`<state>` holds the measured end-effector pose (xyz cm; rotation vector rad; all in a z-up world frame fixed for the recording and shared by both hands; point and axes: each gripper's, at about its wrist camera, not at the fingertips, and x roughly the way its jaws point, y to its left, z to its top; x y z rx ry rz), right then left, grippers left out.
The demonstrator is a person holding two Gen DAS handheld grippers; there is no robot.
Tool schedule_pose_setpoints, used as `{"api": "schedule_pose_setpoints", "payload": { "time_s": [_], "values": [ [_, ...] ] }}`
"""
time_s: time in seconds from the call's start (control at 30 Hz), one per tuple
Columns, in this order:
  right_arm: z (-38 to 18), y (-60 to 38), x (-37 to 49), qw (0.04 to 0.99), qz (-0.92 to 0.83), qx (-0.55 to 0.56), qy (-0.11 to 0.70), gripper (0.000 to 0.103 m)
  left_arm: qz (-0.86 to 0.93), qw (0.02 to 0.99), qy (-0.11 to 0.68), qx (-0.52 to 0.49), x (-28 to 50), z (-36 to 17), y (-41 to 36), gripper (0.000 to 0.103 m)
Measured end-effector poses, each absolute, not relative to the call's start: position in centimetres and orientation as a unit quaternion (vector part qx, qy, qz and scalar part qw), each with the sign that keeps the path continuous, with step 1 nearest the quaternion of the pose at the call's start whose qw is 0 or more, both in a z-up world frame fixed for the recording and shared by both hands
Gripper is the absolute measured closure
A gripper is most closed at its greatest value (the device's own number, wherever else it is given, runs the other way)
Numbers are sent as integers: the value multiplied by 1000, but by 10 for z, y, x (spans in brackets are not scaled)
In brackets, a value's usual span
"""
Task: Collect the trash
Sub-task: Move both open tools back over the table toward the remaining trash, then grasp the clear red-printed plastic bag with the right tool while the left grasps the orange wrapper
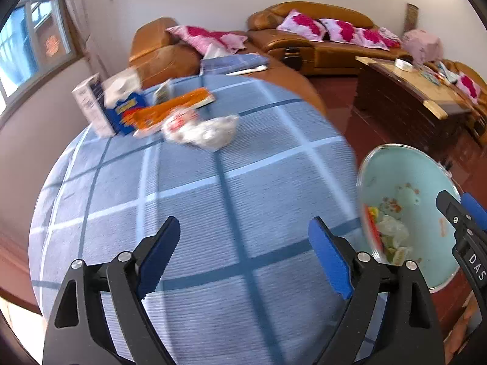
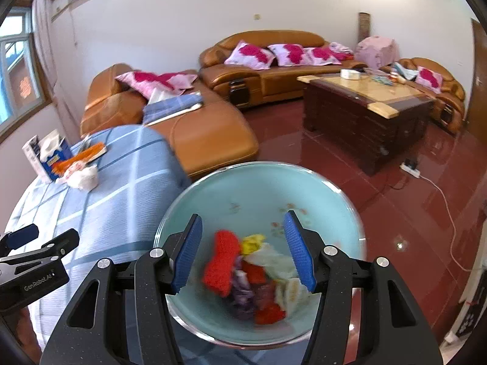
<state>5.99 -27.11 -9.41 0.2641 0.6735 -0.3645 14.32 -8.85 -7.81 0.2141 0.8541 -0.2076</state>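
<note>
A: Where's the rubbish now?

B: Most of it sits in the pale green bin [image 2: 231, 188] on the floor by the table edge: a red scrap [image 2: 220, 263], a yellow one [image 2: 252, 241], some white and purple wrappers. More waits on the blue checked tablecloth [image 1: 243, 188]: a crumpled white plastic bag [image 1: 207, 132] at the far side, touching an orange packet [image 1: 170, 111]

A: And the claws?

B: The left gripper [image 1: 243, 254] hangs over bare cloth, jaws wide apart, nothing between them. The right gripper [image 2: 242, 252] is above the bin mouth, jaws about half apart; the scraps seen between them look to be lying down in the bin, not pinched

A: So what's the step?

B: I'd say the left one goes for the white bag. Best to reach across, come down on the bunched middle where there's bulk to bite, and close fully, since thin plastic slips. Lift clear of the orange packet so it isn't dragged along

A: Count for me

B: One bin, two grippers, one white bag, one orange packet, one blue box [image 1: 129, 112] and one white carton [image 1: 89, 103] standing just behind. The bits inside the bin are too blurred to number
</note>
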Motion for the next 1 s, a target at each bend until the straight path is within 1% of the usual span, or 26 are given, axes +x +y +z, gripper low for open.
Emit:
{"api": "schedule_pose_setpoints", "payload": {
  "time_s": [0.03, 0.07, 0.5, 0.8, 0.83, 0.87, 0.9, 1.0],
  "values": [
    [-94, -266, 64, 919, -172, 127, 331, 47, -95, 899, 416, 97, 145, -79, -82, 11],
    [-94, -260, 69, 920, -165, 124, 334, 47, -88, 899, 419, 91, 148, -80, -74, 10],
    [-86, -172, 135, 929, -72, 70, 357, 47, -2, 898, 435, 66, 179, -94, 40, 11],
    [-73, -125, 213, 931, 3, 16, 364, 47, 15, 899, 434, 53, 212, -88, 79, 11],
    [-73, -123, 222, 930, 13, 16, 367, 46, 15, 899, 434, 55, 216, -87, 80, 11],
    [-73, -120, 233, 928, 28, 20, 371, 40, 16, 899, 433, 60, 221, -87, 82, 11],
    [-74, -118, 243, 926, 39, 22, 376, 38, 16, 899, 433, 63, 224, -87, 83, 11],
    [-77, -112, 272, 920, 62, 19, 387, 38, 10, 897, 437, 63, 237, -87, 86, 11]
  ]
}}
